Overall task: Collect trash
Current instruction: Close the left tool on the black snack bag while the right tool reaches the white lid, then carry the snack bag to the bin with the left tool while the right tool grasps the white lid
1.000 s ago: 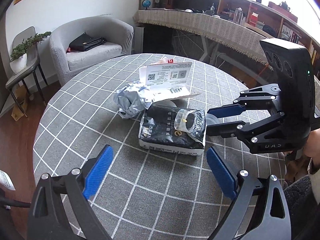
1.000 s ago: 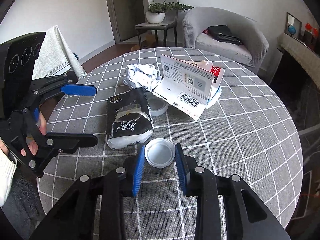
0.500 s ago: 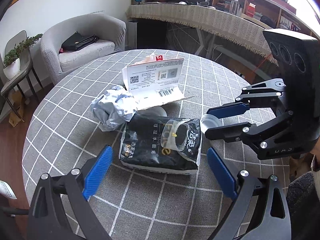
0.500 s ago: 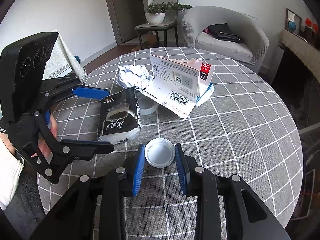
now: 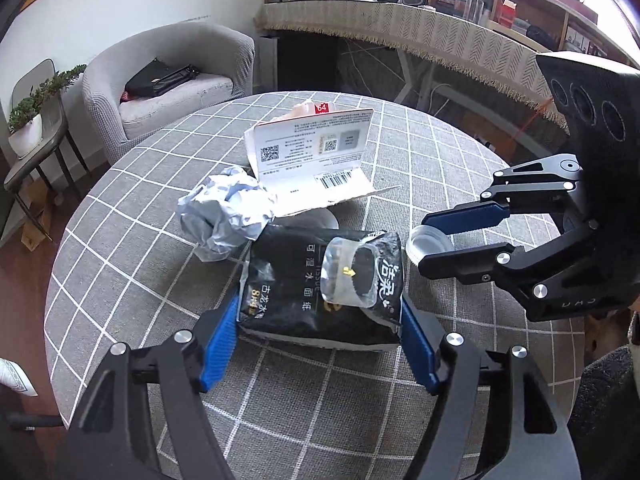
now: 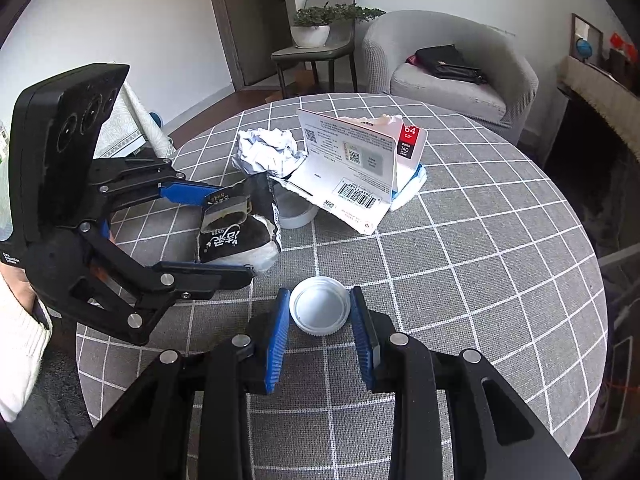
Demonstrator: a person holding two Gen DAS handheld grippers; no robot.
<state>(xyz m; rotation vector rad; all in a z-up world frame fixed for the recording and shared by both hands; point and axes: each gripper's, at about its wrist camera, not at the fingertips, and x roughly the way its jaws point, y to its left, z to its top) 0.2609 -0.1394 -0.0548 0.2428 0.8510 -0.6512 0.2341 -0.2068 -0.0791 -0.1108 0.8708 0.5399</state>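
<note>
The black tissue pack [image 5: 320, 284] lies on the grey checked counter [image 5: 132, 264], its near end set between the blue pads of the left tool [image 5: 316, 344]; both pads stand at the pack's sides, close enough that contact cannot be told for certain. A clear plastic flap [image 5: 348, 276] stands up from the top of the pack. In the right wrist view the same pack [image 6: 236, 236] sits between the fingers of the left tool [image 6: 224, 232], one above and one below it. The white lid [image 6: 319, 305] lies open side up on the counter [image 6: 480, 264], and the right tool [image 6: 319, 320] brackets it with its pads narrowly spread, one just beside each edge of the lid; firm pinching cannot be confirmed. From the left wrist view the lid [image 5: 428, 240] shows between the fingers of the right tool [image 5: 440, 240]. Behind the pack lies a crumpled paper ball [image 5: 228, 212], and beside it a torn white card package [image 5: 316, 160] stands open with its barcode flap flat on the counter. A pale round container [image 6: 294, 210] sits partly under that flap. Beyond the counter stands a grey armchair [image 5: 172, 76] carrying a black bag [image 5: 160, 80], and a potted plant [image 6: 312, 26] rests on a chair [image 6: 320, 48].
</note>
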